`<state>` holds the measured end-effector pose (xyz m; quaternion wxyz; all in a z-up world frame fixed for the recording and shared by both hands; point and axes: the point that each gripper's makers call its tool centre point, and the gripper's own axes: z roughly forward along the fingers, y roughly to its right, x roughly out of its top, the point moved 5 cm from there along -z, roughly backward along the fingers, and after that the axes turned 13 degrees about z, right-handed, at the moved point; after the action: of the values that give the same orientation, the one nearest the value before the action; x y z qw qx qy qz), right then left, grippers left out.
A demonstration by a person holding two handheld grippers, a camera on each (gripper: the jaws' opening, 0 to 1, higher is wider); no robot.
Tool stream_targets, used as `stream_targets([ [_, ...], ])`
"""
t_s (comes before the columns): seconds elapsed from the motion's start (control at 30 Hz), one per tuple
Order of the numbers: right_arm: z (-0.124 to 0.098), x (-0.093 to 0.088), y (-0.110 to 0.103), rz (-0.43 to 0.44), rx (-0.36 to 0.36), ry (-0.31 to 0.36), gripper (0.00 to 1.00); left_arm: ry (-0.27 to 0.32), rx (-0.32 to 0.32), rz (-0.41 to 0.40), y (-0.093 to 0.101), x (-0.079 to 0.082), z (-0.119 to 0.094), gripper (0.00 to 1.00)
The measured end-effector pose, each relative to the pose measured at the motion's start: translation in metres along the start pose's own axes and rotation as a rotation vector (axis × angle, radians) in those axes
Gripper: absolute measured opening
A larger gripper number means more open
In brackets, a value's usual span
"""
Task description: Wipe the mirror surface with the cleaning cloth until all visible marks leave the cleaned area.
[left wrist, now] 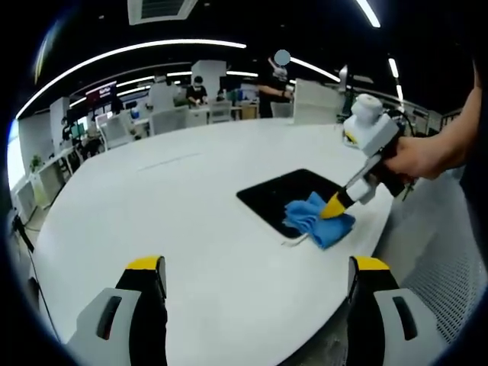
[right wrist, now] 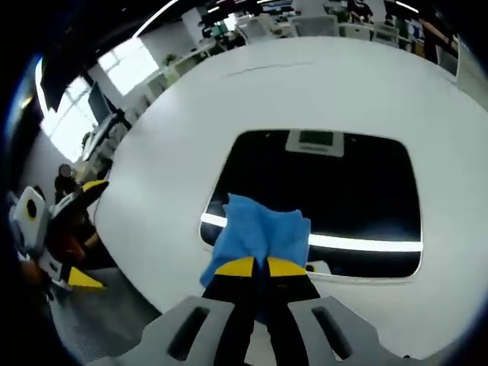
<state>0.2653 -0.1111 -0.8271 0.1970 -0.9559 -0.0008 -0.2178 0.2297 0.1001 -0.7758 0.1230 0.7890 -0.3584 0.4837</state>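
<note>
Your right gripper (right wrist: 255, 267) pinches the blue cleaning cloth (right wrist: 259, 232) on the mirror (right wrist: 335, 191).

In the right gripper view the cloth's lower part is hidden behind your closed jaws, and the mirror's lower left edge lies under the cloth at centre frame. The mirror, dark with a bright reflected stripe, lies flat on the white table (right wrist: 175, 130). In the left gripper view your hand (left wrist: 419, 156) enters from the right edge, angling the right gripper (left wrist: 333, 207) down onto the cloth (left wrist: 319, 219) at the mirror's (left wrist: 286, 191) near corner. Your left gripper (left wrist: 255, 267) sits at bottom frame over the table (left wrist: 191, 206), jaws spread wide and holding nothing. Desks and people in the background are too small to make out.
</note>
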Motion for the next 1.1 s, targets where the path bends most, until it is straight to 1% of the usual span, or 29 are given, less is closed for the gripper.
stream_targets([
  [0.4, -0.002, 0.000, -0.001, -0.058, -0.001, 0.010, 0.00, -0.004, 0.010, -0.006, -0.001, -0.001, -0.001, 0.99],
  [0.57, -0.003, 0.002, 0.002, -0.061, -0.001, 0.013, 0.00, -0.006, 0.010, -0.004, -0.001, -0.001, -0.001, 0.99],
  [1.1, -0.008, 0.003, 0.019, -0.048, -0.008, 0.020, 0.00, -0.008, 0.015, -0.008, -0.002, -0.001, 0.000, 0.99],
])
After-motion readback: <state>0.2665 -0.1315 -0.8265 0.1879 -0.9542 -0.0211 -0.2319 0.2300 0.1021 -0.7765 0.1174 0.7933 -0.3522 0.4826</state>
